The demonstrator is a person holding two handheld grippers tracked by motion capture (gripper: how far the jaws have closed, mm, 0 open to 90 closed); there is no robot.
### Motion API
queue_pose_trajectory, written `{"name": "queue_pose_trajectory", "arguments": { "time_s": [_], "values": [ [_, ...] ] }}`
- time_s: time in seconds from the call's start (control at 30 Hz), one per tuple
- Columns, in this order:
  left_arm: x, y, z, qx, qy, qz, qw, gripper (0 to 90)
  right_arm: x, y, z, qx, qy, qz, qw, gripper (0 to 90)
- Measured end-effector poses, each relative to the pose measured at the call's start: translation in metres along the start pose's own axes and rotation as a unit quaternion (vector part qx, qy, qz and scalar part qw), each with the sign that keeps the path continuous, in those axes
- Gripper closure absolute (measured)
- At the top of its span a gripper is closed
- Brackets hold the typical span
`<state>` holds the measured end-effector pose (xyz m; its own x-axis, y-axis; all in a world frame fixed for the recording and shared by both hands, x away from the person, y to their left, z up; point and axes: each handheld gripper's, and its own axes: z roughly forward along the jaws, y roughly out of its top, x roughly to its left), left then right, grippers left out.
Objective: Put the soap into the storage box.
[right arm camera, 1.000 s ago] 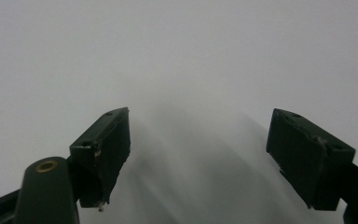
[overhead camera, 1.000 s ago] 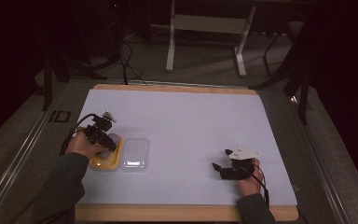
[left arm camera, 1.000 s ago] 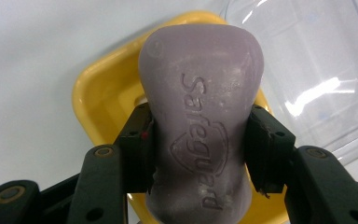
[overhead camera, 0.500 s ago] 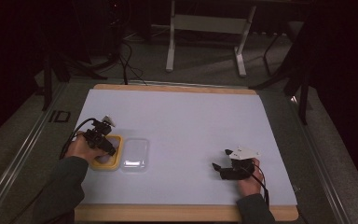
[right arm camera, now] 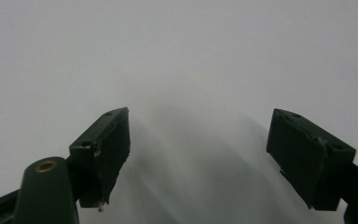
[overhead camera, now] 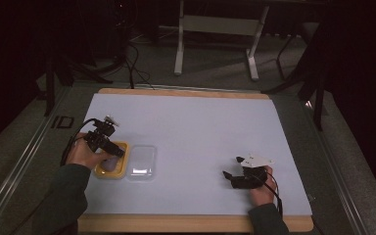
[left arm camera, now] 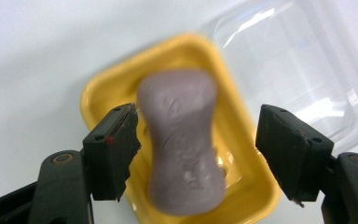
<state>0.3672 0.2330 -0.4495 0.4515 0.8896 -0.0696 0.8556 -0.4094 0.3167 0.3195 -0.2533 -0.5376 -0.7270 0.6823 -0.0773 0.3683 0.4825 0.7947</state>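
The counter (overhead camera: 200, 122) carries a pale sheet with a wooden edge showing along its far and near sides. Most of that sheet lies bare: the whole far half and the middle are open, and things sit only near the left edge and toward the near right.

At the left, one yellow tray (overhead camera: 111, 166) stands just beside one clear plastic lid (overhead camera: 141, 160), the two touching or nearly so along their long sides. The left gripper (overhead camera: 120, 152) hangs over the tray, held by the left hand (overhead camera: 84, 154), close to the sheet's left edge. The right gripper (overhead camera: 228, 175) rests low on the sheet, well apart from the tray and lid, with the right hand (overhead camera: 260, 188) behind it, near the counter's near edge.

The left gripper view shows what the high view cannot make out: one purple, waisted soap bar (left arm camera: 182, 144) lying in the yellow tray (left arm camera: 242, 154), with the clear lid (left arm camera: 298, 70) beyond. The fingers (left arm camera: 114, 149) stand released, one on each side of the bar, with a gap between each pad and the soap.

The right gripper view shows its fingers (right arm camera: 105, 149) spread wide apart over bare white sheet, grasping nothing.

Counted: two grippers, one tray, one lid, one bar.
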Motion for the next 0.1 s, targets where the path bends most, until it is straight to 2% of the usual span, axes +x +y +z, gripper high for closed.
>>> {"name": "queue_pose_trajectory", "arguments": {
  "time_s": [0.1],
  "values": [
    [-0.0071,0.0011,-0.0057,-0.024,0.002,0.009,0.9997,30.1,-0.0002,0.0,0.0001,0.0,0.001,0.001,1.0,20.9]
  ]
}}
